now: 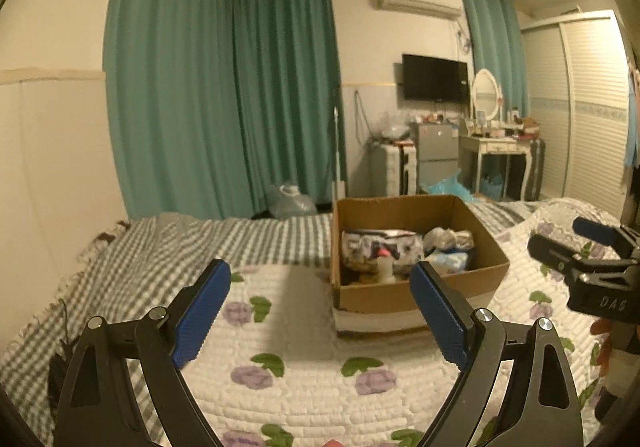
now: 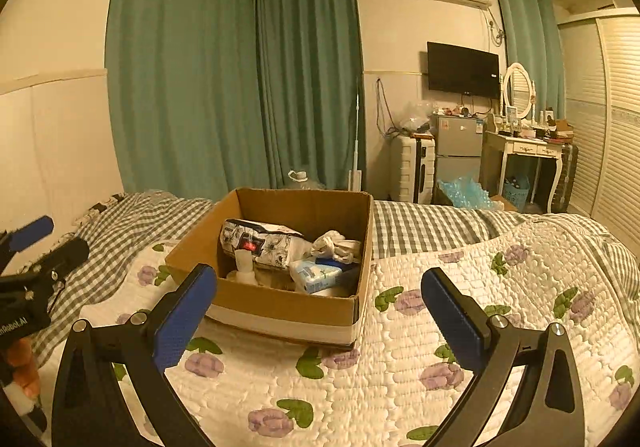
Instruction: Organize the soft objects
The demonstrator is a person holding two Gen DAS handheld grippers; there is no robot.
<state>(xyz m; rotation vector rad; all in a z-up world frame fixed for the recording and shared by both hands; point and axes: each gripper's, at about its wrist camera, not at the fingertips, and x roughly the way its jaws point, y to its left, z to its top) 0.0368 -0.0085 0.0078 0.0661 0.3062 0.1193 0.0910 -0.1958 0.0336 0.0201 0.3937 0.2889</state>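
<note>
A cardboard box (image 1: 460, 279) (image 2: 276, 297) stands on the bed's floral quilt (image 1: 304, 367) (image 2: 400, 387). In it lie a patterned floral pouch (image 2: 264, 241) (image 1: 380, 247), a crumpled white cloth (image 2: 336, 245) (image 1: 446, 237), a blue-white tissue pack (image 2: 320, 275) (image 1: 452, 261) and a small white bottle (image 2: 245, 261) (image 1: 385, 267). My left gripper (image 1: 322, 273) is open and empty, held above the quilt short of the box. My right gripper (image 2: 320, 281) is open and empty, in front of the box. Each gripper shows at the edge of the other's view.
A grey checked blanket (image 1: 160, 247) (image 2: 432, 223) covers the far side of the bed. Green curtains (image 2: 224, 67), a suitcase (image 2: 412, 167), a small fridge (image 2: 458, 145), a dressing table (image 2: 528, 151) and a wardrobe (image 2: 616, 119) stand beyond the bed.
</note>
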